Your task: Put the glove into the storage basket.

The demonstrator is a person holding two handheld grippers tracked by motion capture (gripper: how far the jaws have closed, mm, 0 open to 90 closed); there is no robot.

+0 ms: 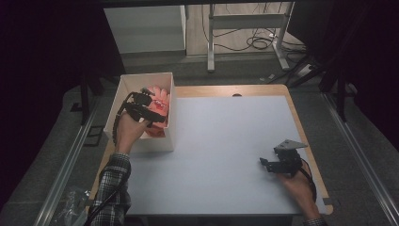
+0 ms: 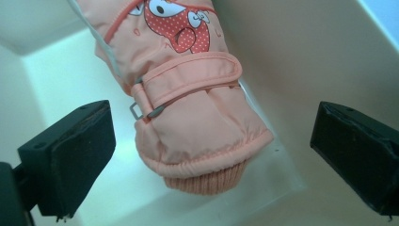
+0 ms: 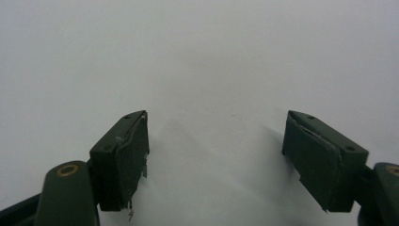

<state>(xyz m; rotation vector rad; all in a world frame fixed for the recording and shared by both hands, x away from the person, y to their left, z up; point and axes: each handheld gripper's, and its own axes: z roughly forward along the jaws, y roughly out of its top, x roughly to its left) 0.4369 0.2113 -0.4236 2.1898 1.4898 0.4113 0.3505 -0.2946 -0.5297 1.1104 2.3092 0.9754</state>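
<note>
Left gripper view: peach cartoon-print mitten, strap and ribbed cuff, between released jaws.

Peach padded mitten lying inside the white box, against its right wall. Red polka-dot cartoon print on the back, wrist strap with a metal buckle, ribbed knit cuff pointing toward the near end. Not gripped.
</note>
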